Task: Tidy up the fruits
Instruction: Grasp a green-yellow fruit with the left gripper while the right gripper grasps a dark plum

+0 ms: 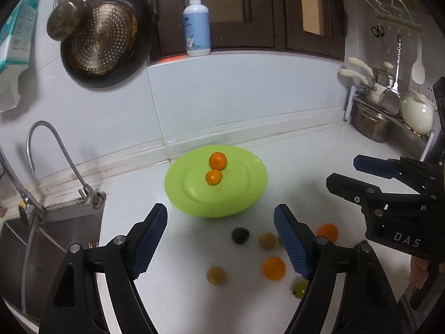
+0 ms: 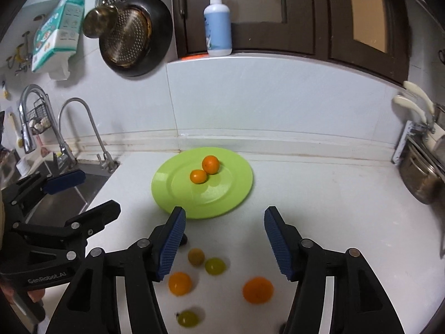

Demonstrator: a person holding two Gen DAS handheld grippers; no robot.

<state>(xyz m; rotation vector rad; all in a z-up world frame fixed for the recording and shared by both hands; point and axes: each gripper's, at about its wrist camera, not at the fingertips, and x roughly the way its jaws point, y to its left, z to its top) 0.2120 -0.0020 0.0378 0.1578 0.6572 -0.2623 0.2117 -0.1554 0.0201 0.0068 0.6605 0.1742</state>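
both grippers hang above the near edge of the white counter [image 2: 319, 194] – the left gripper [image 1: 221, 239] and the right gripper [image 2: 224, 240] each have the fingers wide apart, holding nothing. below them loose fruits lie on the counter: oranges [image 2: 257, 290], small greenish ones [image 2: 215, 266]. farther, toward the back wall, the green plate [image 2: 239, 192] carries two small oranges [image 2: 210, 164] – they touch each other.
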